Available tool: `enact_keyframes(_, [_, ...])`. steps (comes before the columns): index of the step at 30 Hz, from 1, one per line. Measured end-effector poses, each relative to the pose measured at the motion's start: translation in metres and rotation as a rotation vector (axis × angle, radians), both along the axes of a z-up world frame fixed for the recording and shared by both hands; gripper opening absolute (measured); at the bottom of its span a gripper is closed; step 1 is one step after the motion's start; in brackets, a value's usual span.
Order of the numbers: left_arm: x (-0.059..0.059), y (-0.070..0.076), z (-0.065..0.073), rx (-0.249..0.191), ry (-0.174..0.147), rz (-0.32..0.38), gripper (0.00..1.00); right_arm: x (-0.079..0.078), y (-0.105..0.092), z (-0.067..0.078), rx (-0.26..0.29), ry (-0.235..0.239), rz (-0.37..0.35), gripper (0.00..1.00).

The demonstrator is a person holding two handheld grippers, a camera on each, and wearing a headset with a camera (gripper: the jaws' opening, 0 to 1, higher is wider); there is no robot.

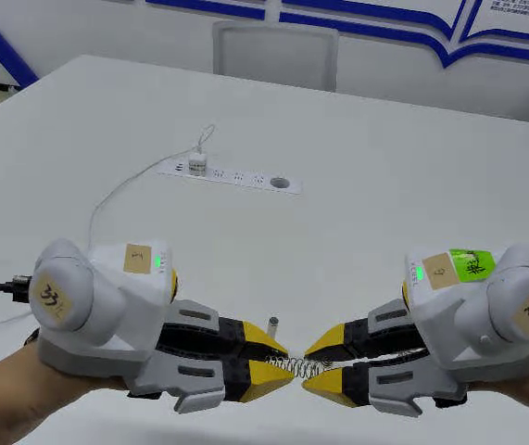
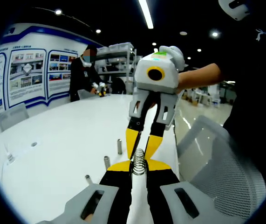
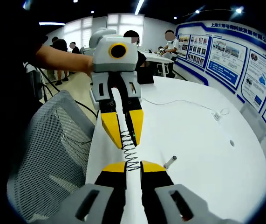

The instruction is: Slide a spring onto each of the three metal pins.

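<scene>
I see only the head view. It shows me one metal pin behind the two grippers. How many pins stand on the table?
Observer: Three metal pins stand in a row, as the left gripper view shows.
Operator: Does any of them carry a spring?
Observer: No, all three look bare.
Operator: Is anything close to my side of the table?
Observer: Yes, a grey mesh chair stands beside the near edge of the table.
</scene>
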State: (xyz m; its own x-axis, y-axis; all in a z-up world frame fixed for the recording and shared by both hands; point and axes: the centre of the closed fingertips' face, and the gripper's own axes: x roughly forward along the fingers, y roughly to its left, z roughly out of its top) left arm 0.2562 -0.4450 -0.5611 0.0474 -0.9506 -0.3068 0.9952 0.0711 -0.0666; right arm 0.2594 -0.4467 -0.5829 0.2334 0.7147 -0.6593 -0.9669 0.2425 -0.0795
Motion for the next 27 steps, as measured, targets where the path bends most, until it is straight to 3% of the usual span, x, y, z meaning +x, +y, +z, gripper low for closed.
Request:
enact_keyframes(1, [-0.001,0.0,0.001,-0.007,0.009,0.001,0.09,0.001,0.0,0.0,-0.004,-0.007,-0.003,0.11])
enact_keyframes(12, [0.001,0.002,0.003,0.004,-0.038,-0.008,0.1,0.001,0.001,0.012,0.043,-0.004,-0.006,0.1])
enact_keyframes(18, [0.002,0.004,0.011,-0.029,-0.034,-0.007,0.1,0.002,0.001,0.025,0.085,-0.003,0.007,0.1])
enact_keyframes(27, [0.005,0.005,0.013,-0.009,-0.064,-0.009,0.1,0.003,0.005,0.031,0.088,-0.028,0.023,0.1])
